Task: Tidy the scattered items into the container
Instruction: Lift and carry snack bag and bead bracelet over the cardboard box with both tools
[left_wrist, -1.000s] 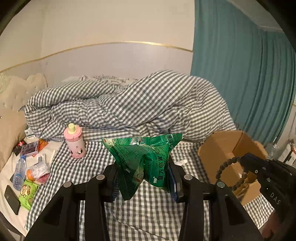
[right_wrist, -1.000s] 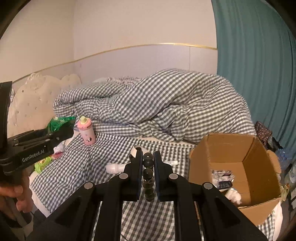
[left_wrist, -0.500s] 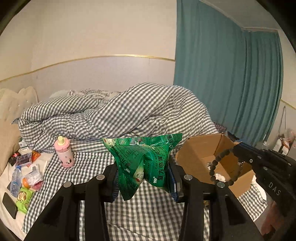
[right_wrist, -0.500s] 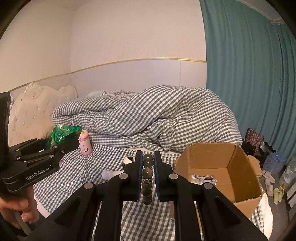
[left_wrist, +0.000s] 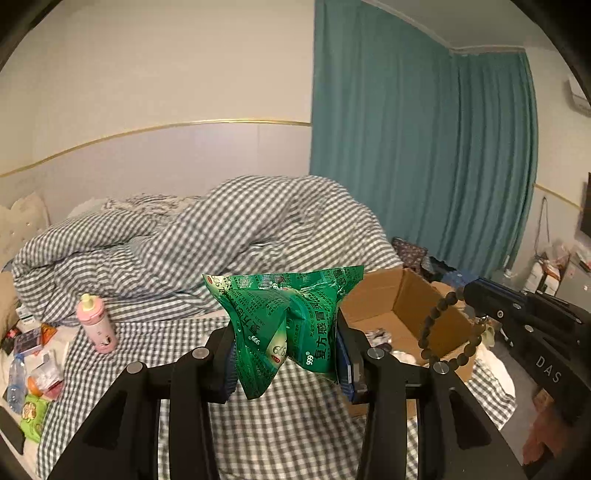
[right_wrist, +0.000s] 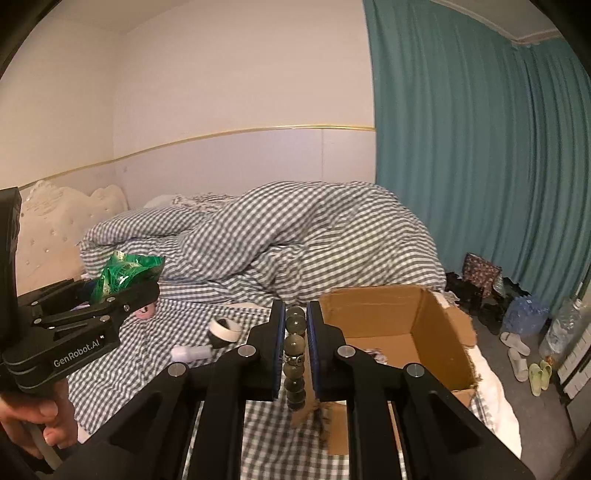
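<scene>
My left gripper (left_wrist: 284, 354) is shut on a crumpled green medicine packet (left_wrist: 284, 325) and holds it in the air over the bed, left of the open cardboard box (left_wrist: 402, 314). My right gripper (right_wrist: 295, 343) is shut on a dark bead bracelet (right_wrist: 295, 354), which hangs from its jaws beside the box (right_wrist: 399, 332). The bracelet (left_wrist: 448, 332) also shows in the left wrist view, dangling over the box's near side. The box holds a few small items.
A pink bottle (left_wrist: 96, 325) stands on the checked sheet. A pile of small items (left_wrist: 33, 373) lies at the bed's left edge. A tape roll (right_wrist: 224, 329) and a white tube (right_wrist: 190, 352) lie on the bed. A rumpled duvet (right_wrist: 295, 236) lies behind. Slippers and bottles sit on the floor at right.
Both grippers have risen and moved right toward the box with their loads. The box now sits closer to both, and the pink bottle has shifted left in view.
</scene>
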